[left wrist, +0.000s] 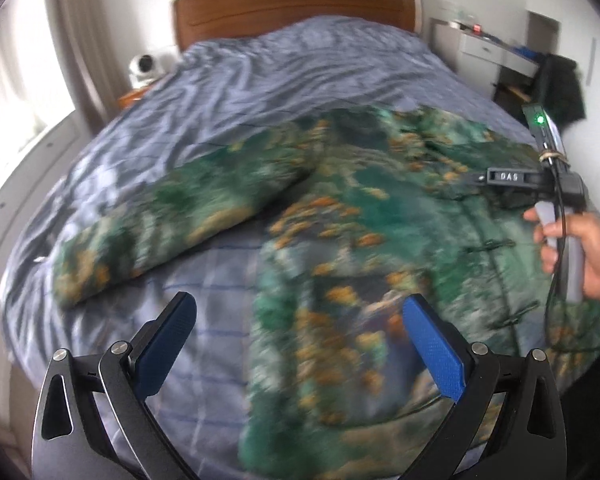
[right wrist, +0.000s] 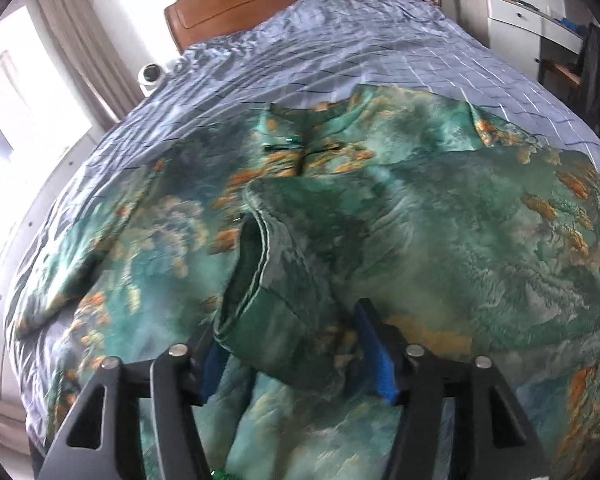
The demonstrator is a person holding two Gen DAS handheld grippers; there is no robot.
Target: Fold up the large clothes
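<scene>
Silky green and orange fabric, so the jacket (right wrist: 380, 216) can be expected to be slippery, floppy and fairly light. It's spread across the bed (left wrist: 300, 60), one sleeve (right wrist: 284, 280) already folded in over the front. The right gripper (right wrist: 296, 364) is seen partly open, sleeve cuff sitting between the jaws, not pinched. The left gripper (left wrist: 300, 344) is held wide open over the hem, nothing gripped. Thick seams or cuffs are probably best grabbed.
</scene>
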